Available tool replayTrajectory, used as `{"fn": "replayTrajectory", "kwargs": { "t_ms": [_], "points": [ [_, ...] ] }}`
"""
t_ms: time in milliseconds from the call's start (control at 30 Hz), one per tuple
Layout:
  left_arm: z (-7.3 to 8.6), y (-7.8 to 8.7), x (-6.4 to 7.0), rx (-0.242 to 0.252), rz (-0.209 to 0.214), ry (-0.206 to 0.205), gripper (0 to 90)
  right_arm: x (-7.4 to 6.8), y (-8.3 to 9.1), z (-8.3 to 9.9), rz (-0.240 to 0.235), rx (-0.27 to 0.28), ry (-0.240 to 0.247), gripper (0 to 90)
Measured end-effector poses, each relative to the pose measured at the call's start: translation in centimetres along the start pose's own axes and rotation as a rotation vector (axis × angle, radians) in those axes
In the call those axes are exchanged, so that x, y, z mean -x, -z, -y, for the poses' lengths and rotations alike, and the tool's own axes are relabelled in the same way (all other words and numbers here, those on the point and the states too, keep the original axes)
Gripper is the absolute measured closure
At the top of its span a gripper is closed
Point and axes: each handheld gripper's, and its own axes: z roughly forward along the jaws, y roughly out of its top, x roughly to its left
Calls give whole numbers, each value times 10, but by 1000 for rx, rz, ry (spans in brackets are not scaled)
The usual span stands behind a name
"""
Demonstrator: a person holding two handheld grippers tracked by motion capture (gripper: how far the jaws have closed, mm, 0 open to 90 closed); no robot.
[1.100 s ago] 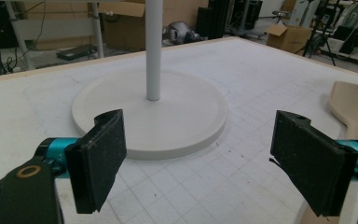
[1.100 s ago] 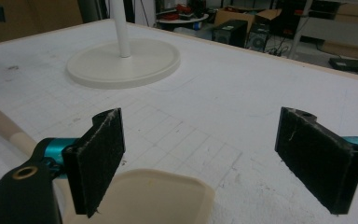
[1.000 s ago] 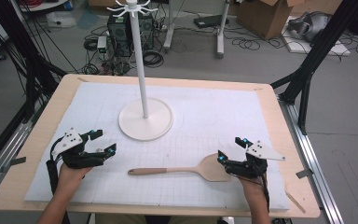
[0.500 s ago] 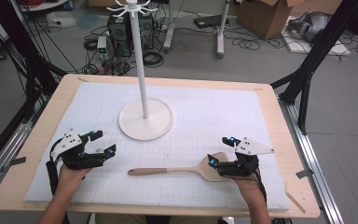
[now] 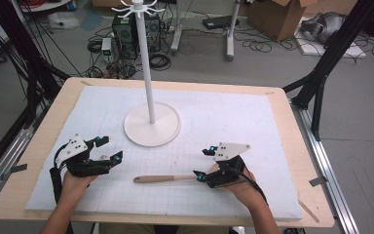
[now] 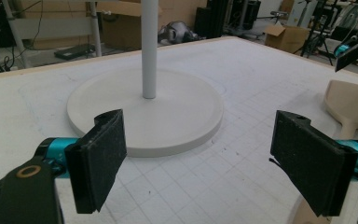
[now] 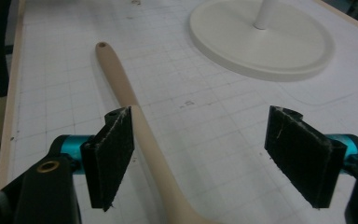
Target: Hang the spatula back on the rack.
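High view: within one second the right hand-held gripper point(image 5: 200, 163) has moved over the wooden spatula point(image 5: 168, 179) on the bench point(image 5: 292, 122), jaws spread around its neck, probably preparing a grasp. Left hand-held gripper point(image 5: 109, 148) stays spread, empty.

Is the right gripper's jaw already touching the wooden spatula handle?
Cannot tell. In the right gripper view the open right gripper straddles the wooden spatula; one jaw's pad edge overlaps the handle, with no plain gap or contact.
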Motion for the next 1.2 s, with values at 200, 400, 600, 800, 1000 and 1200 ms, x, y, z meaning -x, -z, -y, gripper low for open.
{"fn": "replayTrajectory", "kwargs": {
  "t_ms": [200,400,600,800,1000,1200],
  "points": [
    [2,-2,0,-4,6,8,187,-4,-20,-4,-73,-58,37,291],
    [3,-2,0,-7,6,9,188,-6,-45,-2,-149,-174,82,393],
    [4,-2,1,-13,7,5,195,-6,-58,-2,-214,-254,121,516],
    [4,-2,0,-14,8,4,201,-5,-63,-3,-257,-298,139,620],
    [3,-3,3,-19,18,-3,207,-3,-65,-6,-265,-320,134,729],
    [3,-8,9,-29,58,-7,234,-11,-62,-8,-202,-338,89,786]
  ]
}}
